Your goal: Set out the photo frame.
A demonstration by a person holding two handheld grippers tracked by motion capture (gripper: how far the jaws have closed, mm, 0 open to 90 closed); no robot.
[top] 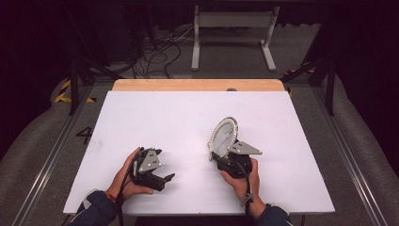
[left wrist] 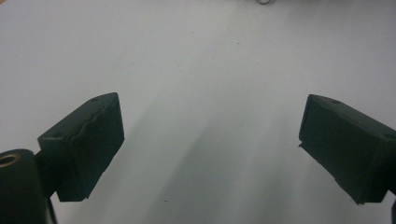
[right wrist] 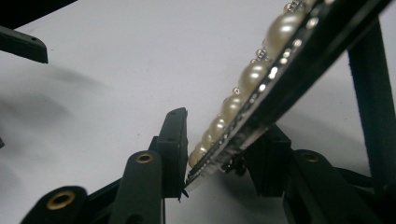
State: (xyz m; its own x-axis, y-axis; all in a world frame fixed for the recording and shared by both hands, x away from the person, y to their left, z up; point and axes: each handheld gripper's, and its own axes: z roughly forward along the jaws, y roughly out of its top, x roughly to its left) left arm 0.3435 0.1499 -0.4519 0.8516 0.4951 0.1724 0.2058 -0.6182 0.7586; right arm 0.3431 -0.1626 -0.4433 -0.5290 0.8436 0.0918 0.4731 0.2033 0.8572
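Note:
An oval frame (top: pixel 225 133) rimmed with pearl beads stands tilted on its edge on the white table (top: pixel 179 117), right of the middle. My right gripper (top: pixel 220 156) is shut on its lower edge. In the right gripper view the pearl rim (right wrist: pixel 254 74) runs up between the jaws of that gripper (right wrist: pixel 224 149), one pad against the beads and one behind the dark back. A black strut (right wrist: pixel 369 93) of the frame rises at the right. My left gripper (top: pixel 164 164) rests at the near left, open, with bare table between its pads (left wrist: pixel 210 144).
A wooden strip (top: pixel 197 84) borders the table's far edge. Beyond it on the floor stand a white metal stand (top: pixel 233 28) and loose cables (top: pixel 155 52). A jaw of the left gripper (right wrist: pixel 23 44) shows far off in the right gripper view.

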